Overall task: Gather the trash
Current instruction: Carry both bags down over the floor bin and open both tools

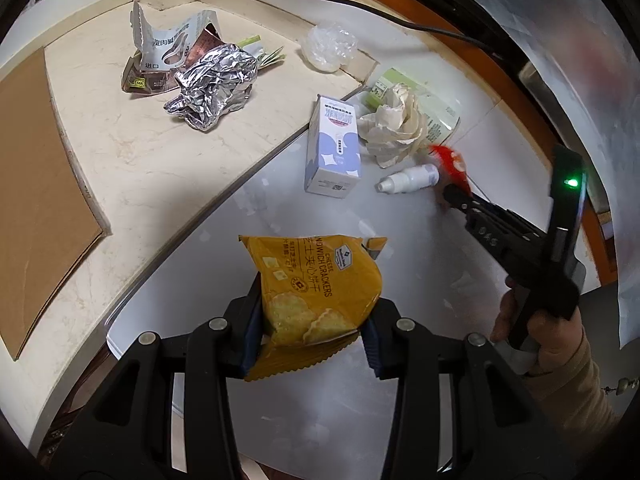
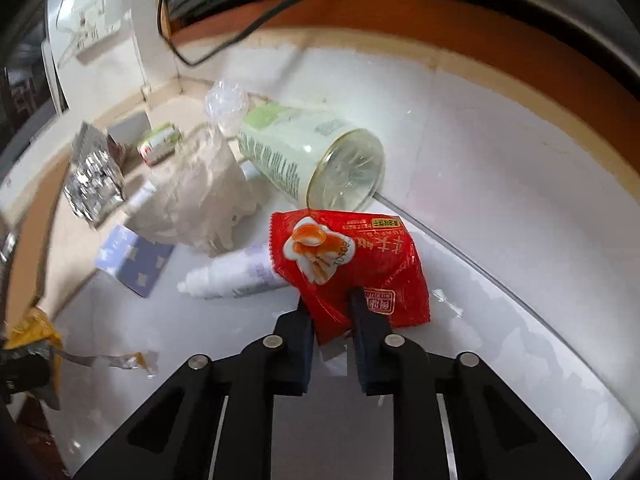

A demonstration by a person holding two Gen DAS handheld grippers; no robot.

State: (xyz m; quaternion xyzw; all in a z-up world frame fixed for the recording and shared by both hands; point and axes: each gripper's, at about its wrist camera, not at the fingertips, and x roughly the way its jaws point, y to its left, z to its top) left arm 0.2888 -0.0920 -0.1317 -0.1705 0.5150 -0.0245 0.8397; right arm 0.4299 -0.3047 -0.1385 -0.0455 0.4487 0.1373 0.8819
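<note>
My left gripper [image 1: 316, 300] is shut on a yellow cheese cracker packet [image 1: 316, 268], held above the white table [image 1: 224, 240]. In the right wrist view my right gripper [image 2: 330, 304] is shut on the lower edge of a red snack packet [image 2: 352, 256]. From the left wrist view, the right gripper [image 1: 452, 192] shows at the right with the blurred red packet [image 1: 450, 160] at its tip and a hand on its handle. More trash lies beyond: a blue-and-white milk carton [image 1: 332, 148], a small white bottle [image 1: 410, 178], crumpled paper [image 1: 394, 124] and a clear bottle with a green label [image 2: 312, 156].
On the beige ledge lie crumpled foil [image 1: 216, 84], a torn printed bag [image 1: 168, 48] and clear plastic wrap [image 1: 328, 46]. A brown cardboard sheet [image 1: 36, 184] covers the ledge's left side. A black cable [image 1: 360, 4] runs along the back. A torn wrapper strip [image 2: 120, 360] lies on the table.
</note>
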